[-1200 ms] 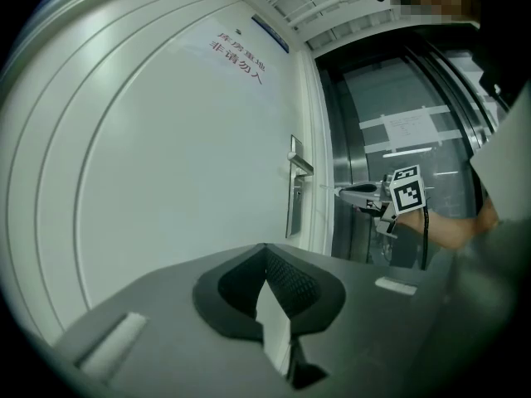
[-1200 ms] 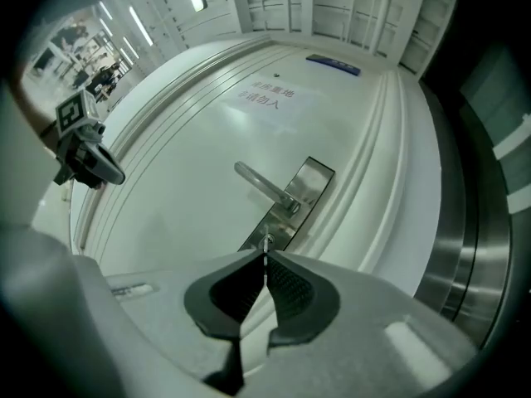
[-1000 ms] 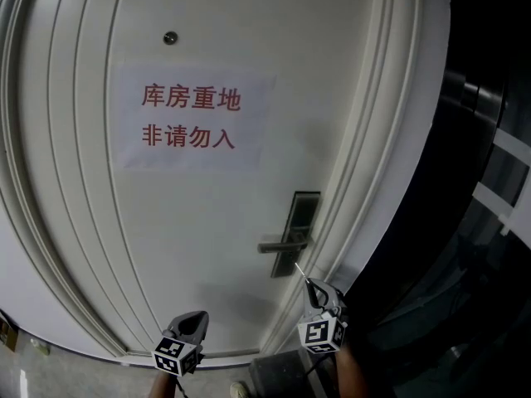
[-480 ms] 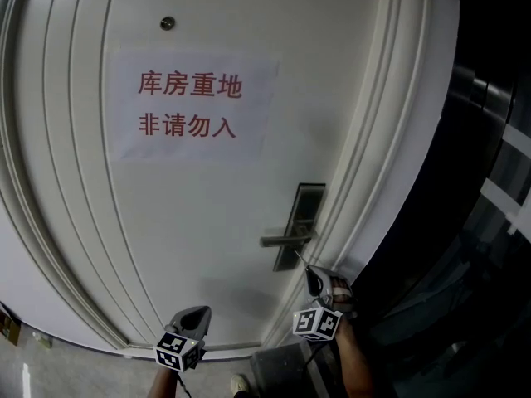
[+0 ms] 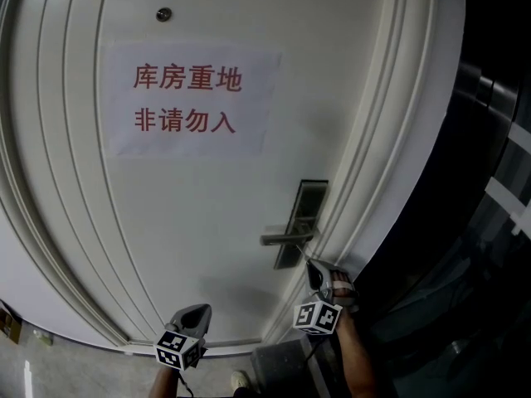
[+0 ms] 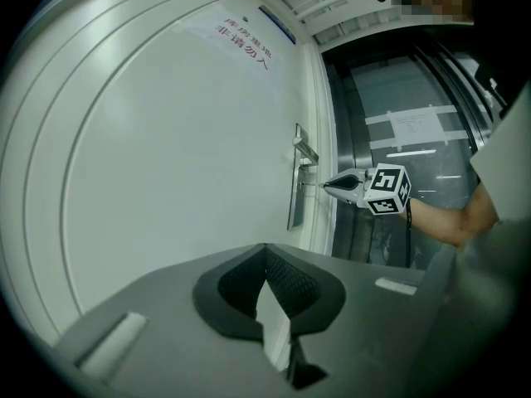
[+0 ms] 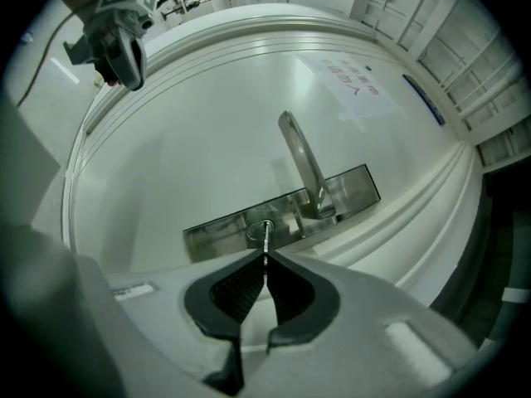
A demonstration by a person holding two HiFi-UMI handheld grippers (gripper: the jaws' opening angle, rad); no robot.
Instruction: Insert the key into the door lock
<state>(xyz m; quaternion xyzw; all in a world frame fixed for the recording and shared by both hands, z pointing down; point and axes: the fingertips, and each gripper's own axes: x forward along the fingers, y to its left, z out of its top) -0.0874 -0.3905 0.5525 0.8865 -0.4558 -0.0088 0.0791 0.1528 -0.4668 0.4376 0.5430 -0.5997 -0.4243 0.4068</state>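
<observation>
The white door (image 5: 191, 222) carries a steel lock plate (image 5: 304, 214) with a lever handle (image 5: 286, 238). My right gripper (image 5: 312, 265) points level at the plate's lower end and is shut on a thin metal key (image 7: 265, 240). In the right gripper view the key's tip sits at the round keyhole (image 7: 262, 228) below the handle (image 7: 302, 157); how far in it goes I cannot tell. The left gripper view shows the key (image 6: 312, 184) bridging the right gripper (image 6: 344, 185) and the plate (image 6: 295, 201). My left gripper (image 5: 199, 308) hangs low before the door, shut and empty (image 6: 265, 247).
A paper sign with red characters (image 5: 189, 99) is taped above the lock, with a peephole (image 5: 163, 13) above it. Ribbed door-frame mouldings (image 5: 365, 164) run along the right of the plate. Beyond them is a dark glass wall (image 5: 489, 222). A shoe (image 5: 239, 381) shows on the floor.
My right gripper has moved up and in toward the lock plate and rolled, bringing the key to the plate's lower end. The left gripper has stayed put.
</observation>
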